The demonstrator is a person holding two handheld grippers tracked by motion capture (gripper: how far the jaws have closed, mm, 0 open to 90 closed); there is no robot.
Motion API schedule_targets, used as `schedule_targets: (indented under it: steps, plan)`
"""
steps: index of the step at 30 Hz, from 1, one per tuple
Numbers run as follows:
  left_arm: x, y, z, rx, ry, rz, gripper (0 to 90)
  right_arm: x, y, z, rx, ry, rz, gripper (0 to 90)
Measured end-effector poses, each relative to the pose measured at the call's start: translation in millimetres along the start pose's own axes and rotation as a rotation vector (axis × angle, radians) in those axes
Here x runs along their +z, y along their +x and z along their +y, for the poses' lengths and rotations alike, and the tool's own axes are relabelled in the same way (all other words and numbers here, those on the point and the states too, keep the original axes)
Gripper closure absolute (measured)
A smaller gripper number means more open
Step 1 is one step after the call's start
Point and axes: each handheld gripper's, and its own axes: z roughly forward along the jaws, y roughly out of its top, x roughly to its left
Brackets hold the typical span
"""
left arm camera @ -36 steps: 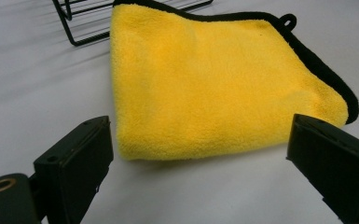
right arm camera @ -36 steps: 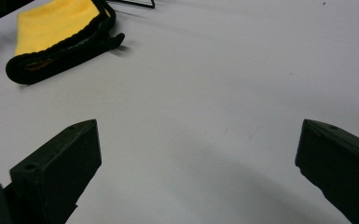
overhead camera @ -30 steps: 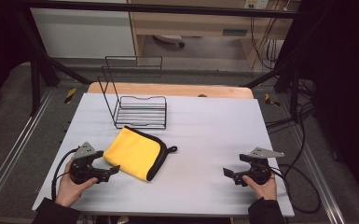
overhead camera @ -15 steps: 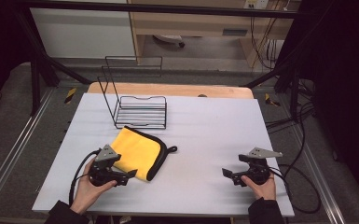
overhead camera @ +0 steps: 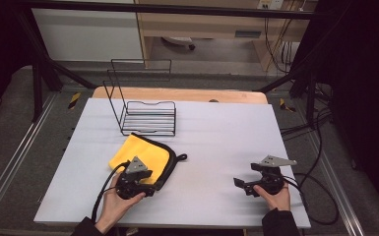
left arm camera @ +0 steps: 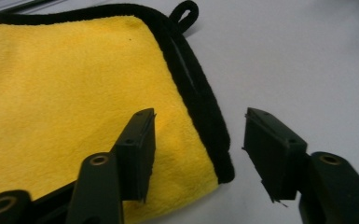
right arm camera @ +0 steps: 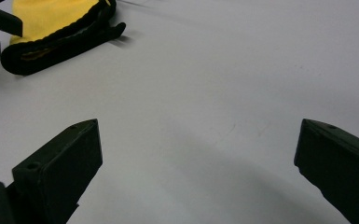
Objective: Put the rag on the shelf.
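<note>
1. Cloth first: the yellow cloth (overhead camera: 145, 156) with its black trim lies folded on the counter (overhead camera: 216, 142), just in front of the wire rack (overhead camera: 145, 115).
2. I've got the left tool (left arm camera: 198, 151) at the cloth's near corner; its jaws have just been closing and now stand half-spread, one over the yellow pile, the other over bare counter, with the black edge (left arm camera: 205, 123) between them. The pads don't press on it yet.
3. So I read this as the grasp step: lined up on the corner, pinch not made.
4. Next move, as I judge it: sink a touch so the lower layers come between the jaws too, then squeeze on the trim. It's soft and folded; a shallow bite may lift the top layer alone.
5. Right tool (right arm camera: 198, 154) rests well to the right of the cloth, jaws spread wide over bare counter, nothing between them.
6. The hanging loop (left arm camera: 186, 11) sits at the cloth's far corner, away from my grip.
7. Surface: a pale, smooth sheet over a wooden top (overhead camera: 177, 93) that shows behind the rack.
8. Room: dark frame posts, floor beyond the rack, cables (overhead camera: 325, 123) trailing off to the right.
</note>
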Motion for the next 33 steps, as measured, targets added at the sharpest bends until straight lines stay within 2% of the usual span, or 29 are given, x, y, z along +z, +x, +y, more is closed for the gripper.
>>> schedule_targets:
  steps: [4,5,7,11,16,21,26,30,32,33]
  plan:
    - [9.8,-5.5,1.1,-0.01,0.021,0.014,51.1,0.4,1.6,0.1,0.005,0.003,0.002,1.5]
    - [12.9,-7.2,0.7,0.003,0.033,0.038,55.0,0.8,1.8,0.4,0.0,0.004,0.0,1.6]
    - [14.1,-7.2,0.0,-0.008,0.028,0.045,59.2,1.3,2.1,0.6,-0.006,0.01,0.002,1.6]
    - [15.0,-5.8,-0.8,-0.028,0.029,0.034,66.3,3.5,3.7,1.1,-0.004,0.016,0.0,1.8]
    - [14.6,-6.9,0.0,-0.025,0.046,0.031,77.1,6.5,5.9,2.2,-0.012,0.026,0.004,2.0]
    - [11.7,-7.1,2.1,-0.014,0.065,0.03,81.1,7.2,7.1,2.6,-0.013,0.031,0.007,2.1]
    - [1.3,-3.0,4.9,-0.011,0.091,-0.003,82.5,6.6,7.3,2.9,-0.012,0.027,0.003,2.2]
    - [-10.4,1.1,1.9,0.013,0.114,-0.022,82.6,6.5,8.6,3.6,-0.011,0.027,0.007,2.3]
    - [-18.4,3.1,-2.3,0.045,0.146,-0.03,82.6,7.2,9.6,4.0,-0.017,0.026,0.007,2.4]
    - [-18.4,3.1,-2.3,0.045,0.146,-0.03,82.7,7.7,10.5,4.3,-0.018,0.029,0.007,2.4]
